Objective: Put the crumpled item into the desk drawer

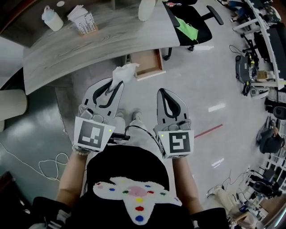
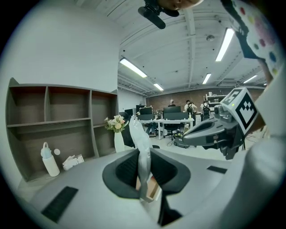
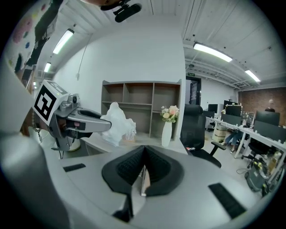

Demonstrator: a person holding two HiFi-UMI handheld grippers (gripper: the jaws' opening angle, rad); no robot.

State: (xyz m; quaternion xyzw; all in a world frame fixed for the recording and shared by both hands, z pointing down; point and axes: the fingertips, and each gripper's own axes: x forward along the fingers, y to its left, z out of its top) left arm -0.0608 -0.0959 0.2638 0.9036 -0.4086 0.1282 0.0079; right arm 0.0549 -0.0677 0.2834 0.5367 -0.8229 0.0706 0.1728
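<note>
The left gripper is clamping the crumpled item, likely light and soft, by its near fold, while the right gripper beside it is hanging clenched, empty.

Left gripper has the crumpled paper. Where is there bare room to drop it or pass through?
The open drawer looks bare inside, just beyond the crumpled paper. The desk is free between the tissue pack and the vase. Crowded: the desk's left end, with the bottle and tissue pack; the chair stands right of the drawer.
</note>
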